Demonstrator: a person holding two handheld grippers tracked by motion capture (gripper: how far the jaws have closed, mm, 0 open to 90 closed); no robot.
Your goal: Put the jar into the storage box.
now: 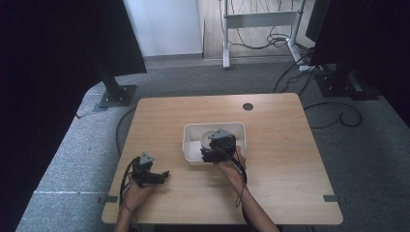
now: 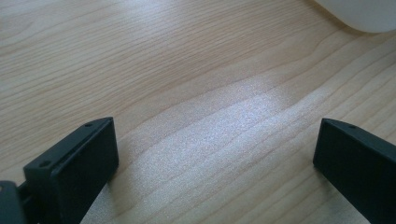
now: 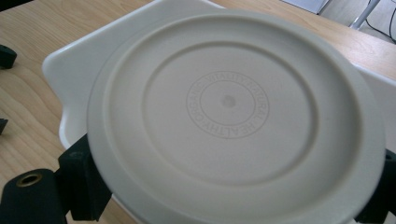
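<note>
A round cream plate with ring-shaped embossed lettering is tilted up over a white rectangular bin at the table's middle. My right gripper is shut on the plate, one black jaw at each side of its rim. In the high view the right gripper hovers over the bin's near half, and the plate shows just beyond it. My left gripper rests low on the table at the front left, apart from the bin. Its jaws stand wide open around bare wood.
A corner of the white bin shows at the top right of the left gripper view. The wooden table has a dark cable hole near its far edge. Black stands and cables sit on the grey carpet around it.
</note>
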